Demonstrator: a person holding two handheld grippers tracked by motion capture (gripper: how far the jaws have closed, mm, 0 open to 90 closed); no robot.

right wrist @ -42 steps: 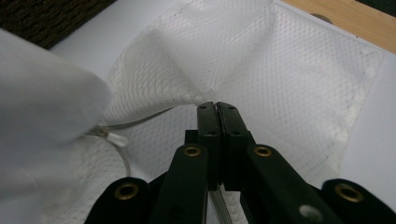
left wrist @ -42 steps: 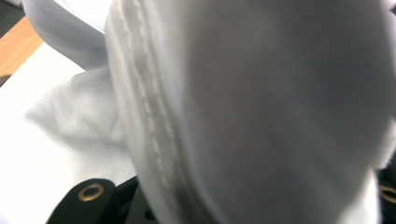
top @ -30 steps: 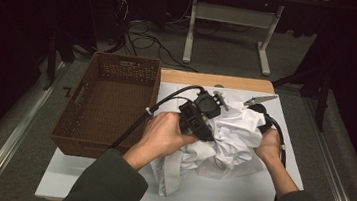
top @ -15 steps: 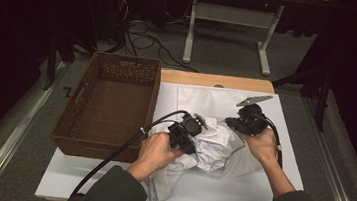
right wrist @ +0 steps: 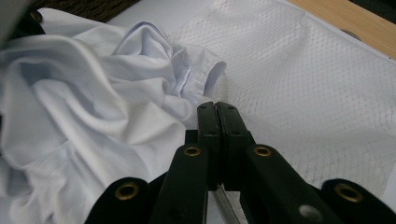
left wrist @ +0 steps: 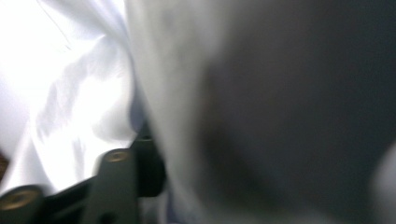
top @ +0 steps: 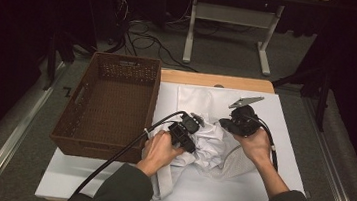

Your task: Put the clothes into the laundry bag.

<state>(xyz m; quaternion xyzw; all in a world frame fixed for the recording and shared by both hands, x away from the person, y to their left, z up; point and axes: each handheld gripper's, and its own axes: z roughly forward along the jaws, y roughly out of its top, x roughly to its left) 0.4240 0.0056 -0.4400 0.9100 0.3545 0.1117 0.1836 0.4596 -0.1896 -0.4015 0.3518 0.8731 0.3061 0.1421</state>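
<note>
shirt going into the net bag

the white shirt is lying bunched on the table, partly on the net bag — not inside yet. the left gripper is pushed into the shirt, its jaws just opening. the right gripper is clenched on the net bag's edge. the basket is sitting beside.

Smooth white cloth shirt; fine white mesh bag; rough brown woven basket; matt black plastic fingers.
</note>
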